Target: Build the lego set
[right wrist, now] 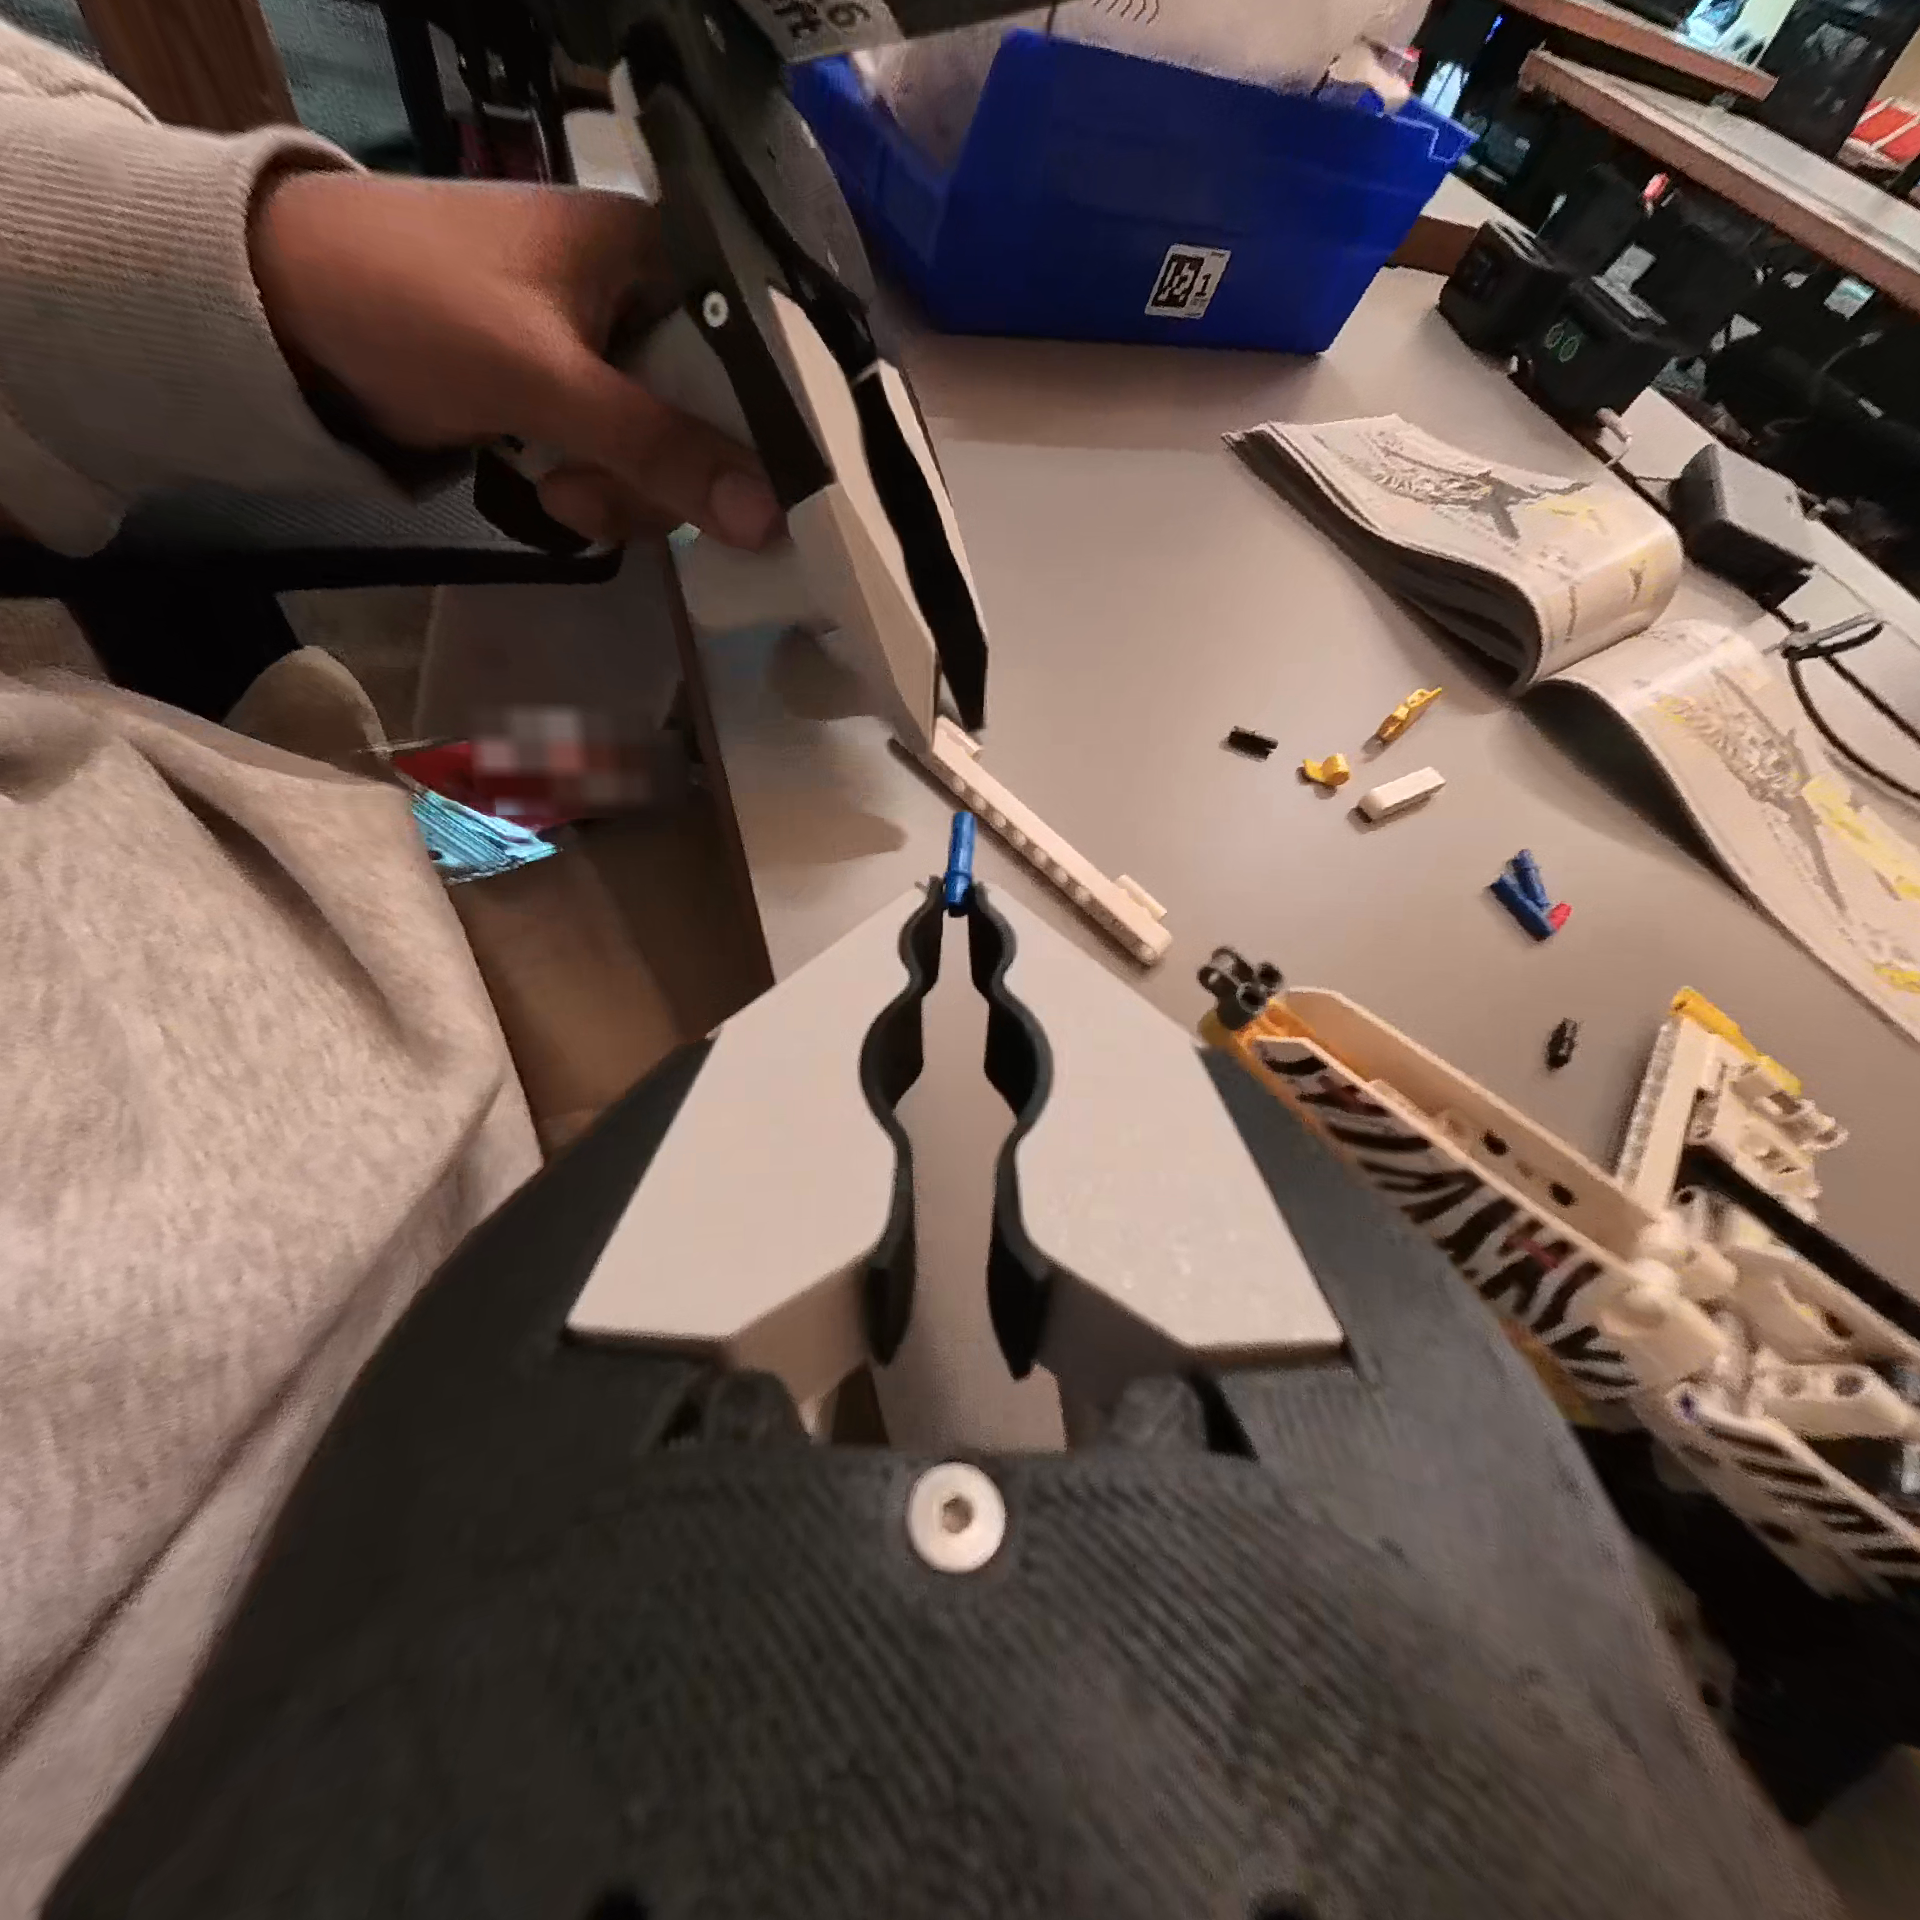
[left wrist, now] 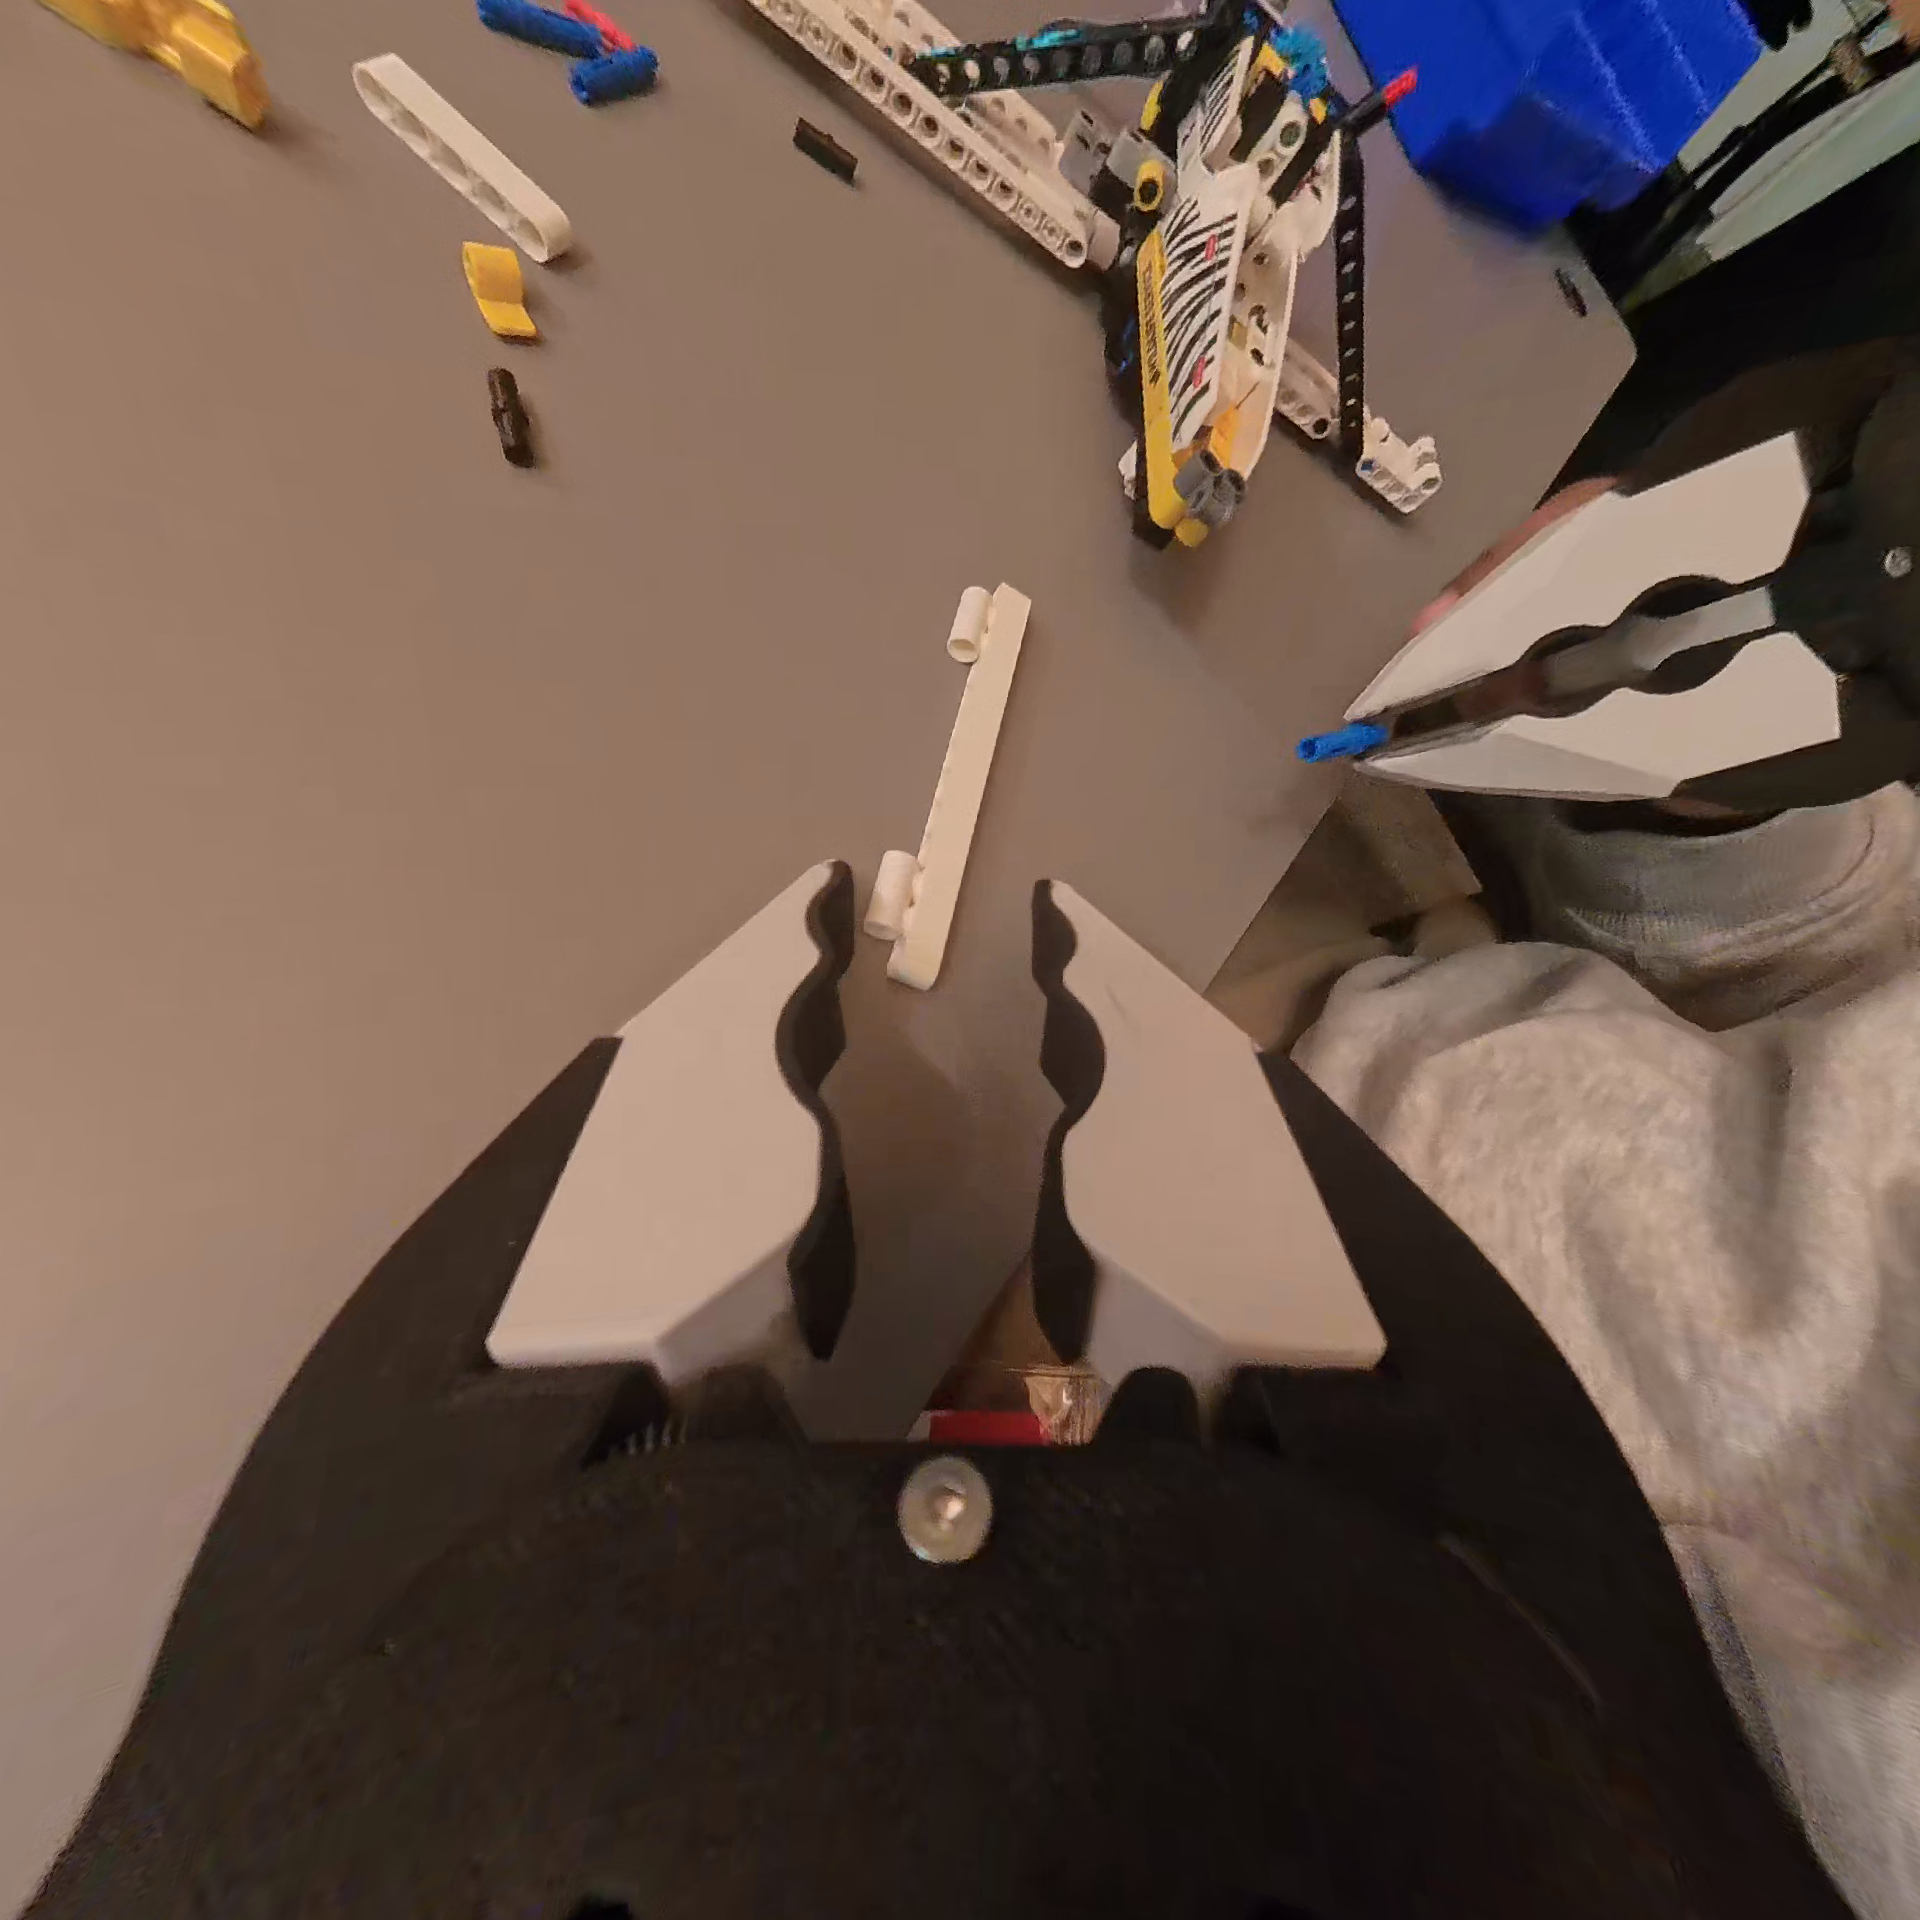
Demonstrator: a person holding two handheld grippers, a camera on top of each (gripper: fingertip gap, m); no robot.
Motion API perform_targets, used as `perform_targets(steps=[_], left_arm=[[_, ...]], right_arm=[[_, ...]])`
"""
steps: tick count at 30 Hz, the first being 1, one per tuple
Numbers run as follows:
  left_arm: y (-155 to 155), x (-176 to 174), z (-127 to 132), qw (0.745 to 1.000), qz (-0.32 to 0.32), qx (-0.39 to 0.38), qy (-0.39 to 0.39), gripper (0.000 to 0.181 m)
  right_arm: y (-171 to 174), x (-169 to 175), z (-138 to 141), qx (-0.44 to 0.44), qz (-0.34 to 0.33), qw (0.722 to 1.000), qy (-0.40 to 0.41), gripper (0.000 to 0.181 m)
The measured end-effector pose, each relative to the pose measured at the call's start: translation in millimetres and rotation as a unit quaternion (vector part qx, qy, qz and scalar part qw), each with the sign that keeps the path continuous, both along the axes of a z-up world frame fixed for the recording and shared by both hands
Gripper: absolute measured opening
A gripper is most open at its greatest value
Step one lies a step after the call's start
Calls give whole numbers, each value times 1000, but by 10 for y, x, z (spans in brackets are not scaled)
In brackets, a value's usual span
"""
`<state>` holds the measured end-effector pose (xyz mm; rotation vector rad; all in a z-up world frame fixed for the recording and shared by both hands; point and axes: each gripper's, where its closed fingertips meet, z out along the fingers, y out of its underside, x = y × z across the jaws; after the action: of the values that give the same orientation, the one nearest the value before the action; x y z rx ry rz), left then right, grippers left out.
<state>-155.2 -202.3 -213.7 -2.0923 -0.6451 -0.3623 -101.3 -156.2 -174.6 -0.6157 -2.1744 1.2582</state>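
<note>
Blue pin [right wrist: 958,862], white beam [left wrist: 961,784], zebra-striped yellow-edged model [left wrist: 1205,301], grey table [left wrist: 520,675]

Bare table [left wrist: 520,727] left of white beam [left wrist: 961,790]

Flat grey matte tabletop [left wrist: 727,540] with rounded corner, blue plastic storage bin [right wrist: 1122,208] at far edge, second brown-edged desk [right wrist: 1714,135] beyond, warm indoor lighting

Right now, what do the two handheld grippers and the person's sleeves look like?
Both the left gripper and the right gripper have a black textured body with a silver screw near the middle, and two pale grey wedge-shaped fingers lined with wavy black pads. The person wears a light beige fleece sleeve.
</note>
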Motion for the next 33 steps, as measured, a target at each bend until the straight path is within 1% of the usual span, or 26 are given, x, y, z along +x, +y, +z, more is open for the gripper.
perform_targets(steps=[3,6,9,11,13,15,17,20,23,25,28,30,33], left_arm=[[8,34,-59,1000,-19,-25,1,14],[9,50,-65,999,-30,-32,19,14],[-31,98,-67,996,-70,-43,44,13],[-72,192,-71,987,-133,-49,73,13],[-126,307,-91,972,-204,-54,104,14],[-143,315,-96,960,-238,-54,137,14],[-134,299,-101,954,-257,-55,146,14],[-121,291,-95,952,-270,-50,131,16],[-145,278,-81,955,-265,-44,127,25],[-176,306,-77,953,-268,-44,131,28],[-178,330,-80,952,-264,-46,149,26],[-174,283,-105,952,-250,-58,168,15],[-171,283,-104,952,-249,-56,167,14]], right_arm=[[-20,-94,38,47,11,999,18,3],[-125,-203,53,85,37,995,20,3],[-208,-317,-72,133,60,989,1,3],[-223,-383,-184,171,67,983,-13,2],[-278,-385,-273,191,82,977,-36,3],[-360,-343,-332,193,105,974,-63,3],[-412,-294,-392,191,123,969,-100,3],[-446,-268,-421,171,135,964,-153,3],[-448,-267,-430,155,139,959,-192,3],[-451,-265,-436,147,141,956,-211,3],[-459,-268,-441,134,140,951,-240,3],[-463,-269,-446,131,141,946,-261,3],[-451,-260,-456,144,144,932,-300,3]])
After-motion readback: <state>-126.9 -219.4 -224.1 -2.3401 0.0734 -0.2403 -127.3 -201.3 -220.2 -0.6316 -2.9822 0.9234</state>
